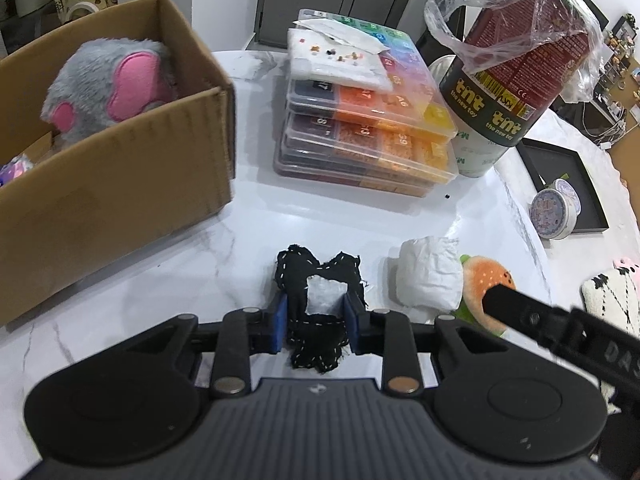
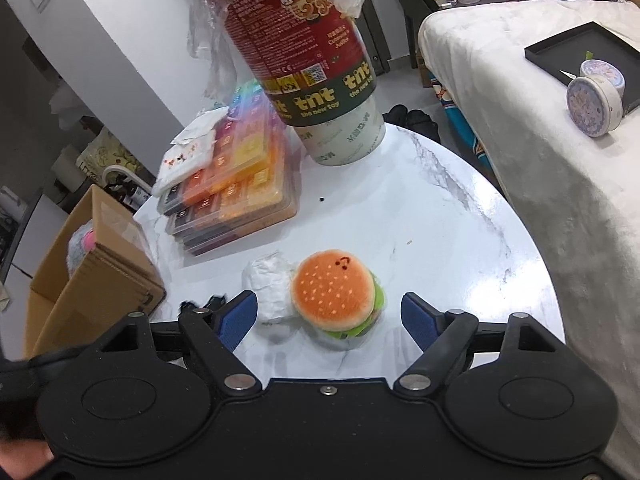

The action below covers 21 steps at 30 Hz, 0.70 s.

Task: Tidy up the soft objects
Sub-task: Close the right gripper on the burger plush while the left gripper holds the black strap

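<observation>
My left gripper (image 1: 317,320) is shut on a black stitched fabric piece (image 1: 316,280) with a white patch in its middle, its blue pads pressing both sides just above the white marble table (image 1: 320,224). To its right lie a white wrapped bundle (image 1: 430,276) and a plush hamburger (image 1: 486,284). In the right wrist view my right gripper (image 2: 330,318) stands open, its blue fingers (image 2: 416,316) on either side of the plush hamburger (image 2: 334,290) without touching it. The white bundle (image 2: 266,280) rests against the burger's left side. A grey and pink plush (image 1: 108,84) lies in the cardboard box (image 1: 120,168).
Stacked clear bead cases (image 1: 360,136) stand behind the fabric piece. A red "tnt" toy canister in loose plastic wrap (image 1: 516,68) sits on a white tape roll at the back right. A blanket-covered surface (image 2: 540,128) holds a black tray (image 2: 560,48) and a round tin (image 2: 592,100).
</observation>
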{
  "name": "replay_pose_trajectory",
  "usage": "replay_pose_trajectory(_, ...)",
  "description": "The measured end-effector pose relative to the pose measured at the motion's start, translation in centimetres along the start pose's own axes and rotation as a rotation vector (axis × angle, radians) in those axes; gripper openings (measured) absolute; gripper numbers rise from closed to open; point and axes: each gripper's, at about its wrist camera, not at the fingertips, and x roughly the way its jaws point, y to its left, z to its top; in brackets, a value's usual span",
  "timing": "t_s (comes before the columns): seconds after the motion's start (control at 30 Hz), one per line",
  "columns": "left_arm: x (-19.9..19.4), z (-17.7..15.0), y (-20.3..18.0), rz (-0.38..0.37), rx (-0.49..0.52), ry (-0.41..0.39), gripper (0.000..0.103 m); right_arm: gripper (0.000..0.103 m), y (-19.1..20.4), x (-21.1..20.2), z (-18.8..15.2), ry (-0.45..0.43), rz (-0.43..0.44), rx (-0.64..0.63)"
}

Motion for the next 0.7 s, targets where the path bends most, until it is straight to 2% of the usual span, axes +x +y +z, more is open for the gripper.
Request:
replay_pose_trajectory(0.23, -0.7, -0.7, 0.9, 0.007, -0.005, 0.011, 0.028, 0.074, 0.7, 0.9, -0.3, -0.014, -0.017, -0.032)
replay_pose_trajectory(0.33, -1.1, -1.2, 1.3, 0.008, -0.008, 0.015, 0.028, 0.058, 0.7, 1.5, -0.6, 0.012, -0.035, -0.037)
replay_pose_trajectory(0.37, -1.2, -1.3, 1.5, 0.008, -0.009, 0.017, 0.028, 0.047, 0.6, 1.7, -0.7, 0.026, -0.042, -0.035)
replay_pose_trajectory(0.47, -1.5, -1.7, 1.9, 0.009, -0.011, 0.024, 0.028, 0.037, 0.7, 1.6, -0.9, 0.028, -0.045, -0.05)
replay_pose_trajectory(0.7, -2.4, -2.4, 2.6, 0.021, -0.01, 0.04, 0.028, 0.036, 1.0, 0.8, -1.8, 0.075, -0.054, -0.054)
